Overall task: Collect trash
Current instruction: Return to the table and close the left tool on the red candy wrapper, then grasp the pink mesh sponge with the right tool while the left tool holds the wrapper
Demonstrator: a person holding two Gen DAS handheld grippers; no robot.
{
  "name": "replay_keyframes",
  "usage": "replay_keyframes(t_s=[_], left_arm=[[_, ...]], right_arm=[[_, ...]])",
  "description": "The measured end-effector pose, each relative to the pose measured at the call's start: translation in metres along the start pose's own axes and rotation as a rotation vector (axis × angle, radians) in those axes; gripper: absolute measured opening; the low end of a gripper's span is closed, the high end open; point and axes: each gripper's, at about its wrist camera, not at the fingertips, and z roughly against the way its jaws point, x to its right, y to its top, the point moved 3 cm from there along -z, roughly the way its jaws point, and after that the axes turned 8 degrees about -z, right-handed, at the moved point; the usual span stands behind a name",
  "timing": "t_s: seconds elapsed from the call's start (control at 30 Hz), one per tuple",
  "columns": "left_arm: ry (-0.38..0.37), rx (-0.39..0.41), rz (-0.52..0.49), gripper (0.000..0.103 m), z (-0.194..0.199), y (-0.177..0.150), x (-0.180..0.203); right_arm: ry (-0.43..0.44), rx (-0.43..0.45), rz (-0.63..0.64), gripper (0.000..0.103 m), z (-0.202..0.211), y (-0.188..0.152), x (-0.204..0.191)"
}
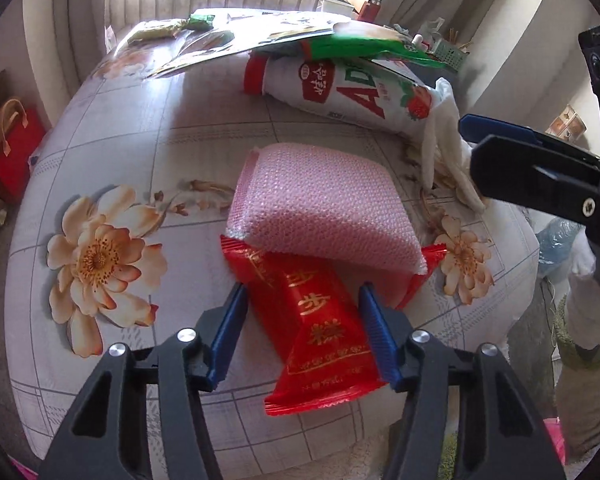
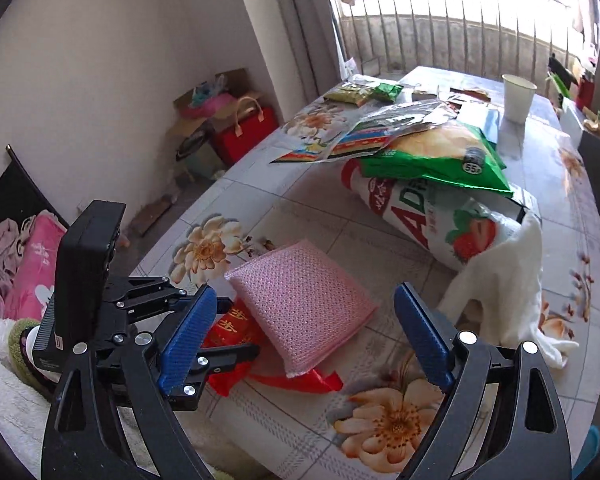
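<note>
Left wrist view: the left hand-held gripper (image 1: 302, 324) straddles a red snack wrapper (image 1: 316, 340) on the flower-print bench (image 1: 111, 152), a blue finger (image 1: 229, 330) at each side of the packet; whether the pads yet press it cannot be told. Just ahead, a pink sponge pad (image 1: 320, 204) overlaps the wrapper's far end. Beyond it lie a white strawberry-print bag (image 1: 356, 92) under a green snack bag (image 1: 364, 46), and to the right a white glove (image 1: 446, 140) (the right hand-held gripper (image 1: 512, 152) enters there, above the bench edge).

Right wrist view: the right hand-held gripper (image 2: 304, 340) hangs released, jaws wide and empty, over the pink sponge pad (image 2: 300, 304). The left hand-held gripper (image 2: 219, 344) sits at its left on the red snack wrapper (image 2: 235, 328). The white glove (image 2: 504, 288) lies ahead to the right, the green snack bag (image 2: 436, 156) further ahead and a paper cup (image 2: 518, 96) at the bench's far end.
</note>
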Motion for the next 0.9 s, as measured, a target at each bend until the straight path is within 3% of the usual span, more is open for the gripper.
replay_keyframes(t_s=[0.17,0.33,0.53,0.9], left_arm=[[0.009,0.019,0.014,0.037,0.010,-0.009,-0.023],[0.024,0.020,0.041,0.028,0.017,-0.017,-0.047],[0.040,0.031,0.082,0.026,0.022,-0.018,-0.069],[0.032,0.049,0.098,0.024,0.023,-0.018,-0.079]], right_arm=[[0.026,-0.066,0.052,0.087,-0.033,0.010,-0.016],[0.003,-0.119,0.074,0.089,-0.061,0.015,-0.017],[-0.028,-0.148,0.072,0.089,-0.083,0.021,-0.015],[-0.194,-0.176,0.145,0.089,-0.101,0.005,-0.020]])
